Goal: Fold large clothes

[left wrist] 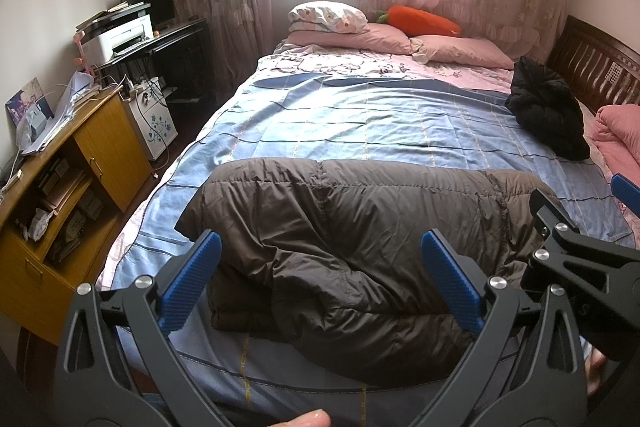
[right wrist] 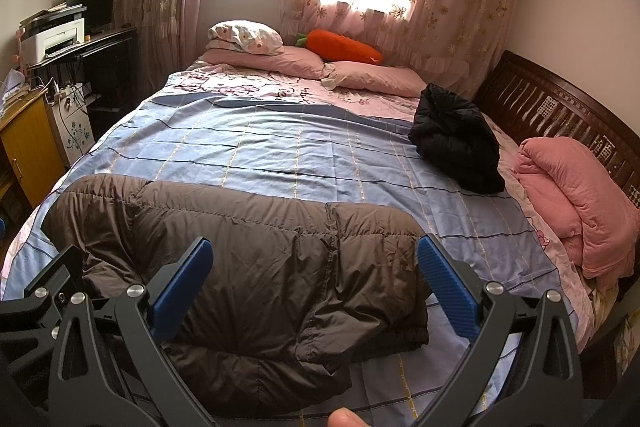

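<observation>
Folding looks nearly finished: brown down jacket (left wrist: 340, 259) bundled at lower centre, both jaws wide, needing a final tuck.

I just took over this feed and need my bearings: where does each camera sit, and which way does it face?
Left wrist view: on the left gripper, open, facing up the bed over the brown quilted puffer jacket; right gripper intrudes.
Right wrist view: on the right gripper, open, facing likewise; left gripper at lower left.
Both share the jacket, black jacket, orange carrot plush.
</observation>
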The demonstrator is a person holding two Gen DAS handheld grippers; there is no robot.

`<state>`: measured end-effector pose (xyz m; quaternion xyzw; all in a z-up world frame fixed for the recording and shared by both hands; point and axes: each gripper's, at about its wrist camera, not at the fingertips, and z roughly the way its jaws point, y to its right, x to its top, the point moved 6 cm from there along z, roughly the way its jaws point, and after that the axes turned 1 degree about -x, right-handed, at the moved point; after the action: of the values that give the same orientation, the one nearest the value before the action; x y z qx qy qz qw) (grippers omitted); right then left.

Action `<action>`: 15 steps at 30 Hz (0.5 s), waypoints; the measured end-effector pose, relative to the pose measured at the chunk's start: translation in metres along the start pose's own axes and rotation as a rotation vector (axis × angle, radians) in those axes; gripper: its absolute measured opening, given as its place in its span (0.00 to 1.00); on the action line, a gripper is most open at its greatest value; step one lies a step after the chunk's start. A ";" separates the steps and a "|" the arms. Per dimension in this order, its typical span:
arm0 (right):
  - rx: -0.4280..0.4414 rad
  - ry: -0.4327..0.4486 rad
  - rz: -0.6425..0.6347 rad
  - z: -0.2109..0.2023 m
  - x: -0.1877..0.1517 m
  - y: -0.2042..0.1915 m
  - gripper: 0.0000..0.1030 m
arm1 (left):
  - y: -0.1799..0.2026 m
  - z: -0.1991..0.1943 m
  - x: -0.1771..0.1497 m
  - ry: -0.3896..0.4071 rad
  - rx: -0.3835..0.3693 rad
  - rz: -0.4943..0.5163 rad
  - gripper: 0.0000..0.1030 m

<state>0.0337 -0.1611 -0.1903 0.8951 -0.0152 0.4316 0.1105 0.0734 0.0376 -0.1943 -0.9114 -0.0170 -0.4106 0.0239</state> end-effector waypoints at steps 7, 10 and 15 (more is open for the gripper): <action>0.001 0.000 -0.001 -0.001 -0.001 0.000 0.99 | 0.000 0.000 0.000 -0.001 -0.001 -0.001 0.98; 0.000 0.000 -0.001 0.000 0.000 0.000 0.99 | 0.000 0.000 0.000 -0.002 -0.001 -0.001 0.98; 0.001 -0.001 -0.001 0.000 0.000 0.000 0.99 | -0.001 0.000 0.000 -0.002 -0.001 0.000 0.98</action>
<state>0.0339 -0.1613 -0.1904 0.8953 -0.0146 0.4313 0.1104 0.0734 0.0383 -0.1944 -0.9117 -0.0170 -0.4098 0.0234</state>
